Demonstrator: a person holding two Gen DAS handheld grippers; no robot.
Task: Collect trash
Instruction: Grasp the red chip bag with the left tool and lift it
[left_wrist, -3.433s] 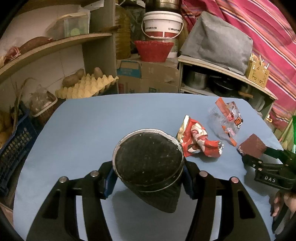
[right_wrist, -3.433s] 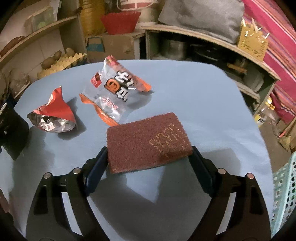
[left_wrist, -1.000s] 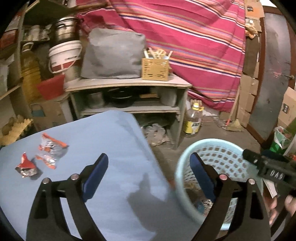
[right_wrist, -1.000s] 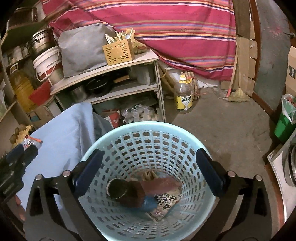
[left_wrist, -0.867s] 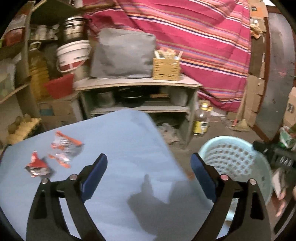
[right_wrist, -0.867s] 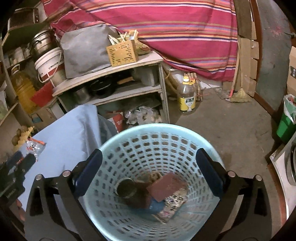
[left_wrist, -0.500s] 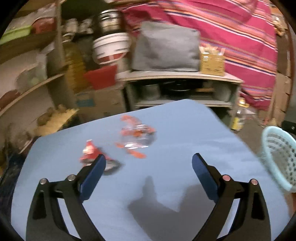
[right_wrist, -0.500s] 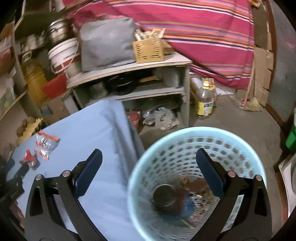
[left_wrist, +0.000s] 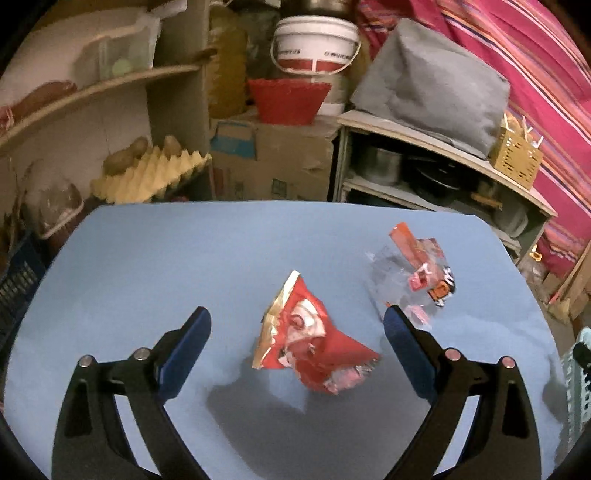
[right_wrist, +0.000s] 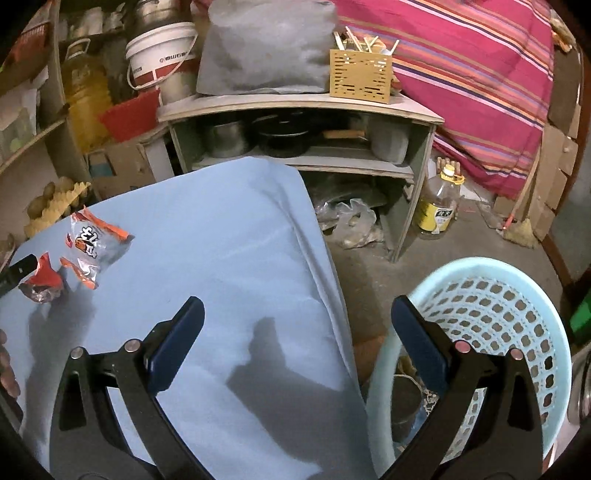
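Note:
A crumpled red foil wrapper (left_wrist: 310, 343) lies on the blue table (left_wrist: 155, 258), right between the wide-spread fingers of my open left gripper (left_wrist: 297, 325). A clear plastic wrapper with orange print (left_wrist: 413, 273) lies just beyond its right finger. In the right wrist view both wrappers show far left, the red one (right_wrist: 40, 282) and the clear one (right_wrist: 90, 242). My right gripper (right_wrist: 295, 314) is open and empty over the table's right edge. A light blue perforated trash basket (right_wrist: 491, 314) stands on the floor by its right finger, with a dark can and scraps inside.
Behind the table stand a wooden shelf unit with pots (right_wrist: 295, 136), a cardboard box (left_wrist: 273, 162), an egg tray with potatoes (left_wrist: 147, 173) and a white bucket (left_wrist: 314, 40). A yellow oil bottle (right_wrist: 439, 203) sits on the floor. A hand shows at the left edge (right_wrist: 7, 369).
Both grippers have let go of the dark cup and the brown pad into the basket. My left gripper swung back over the table to the red wrapper. My right gripper drew back from the basket.

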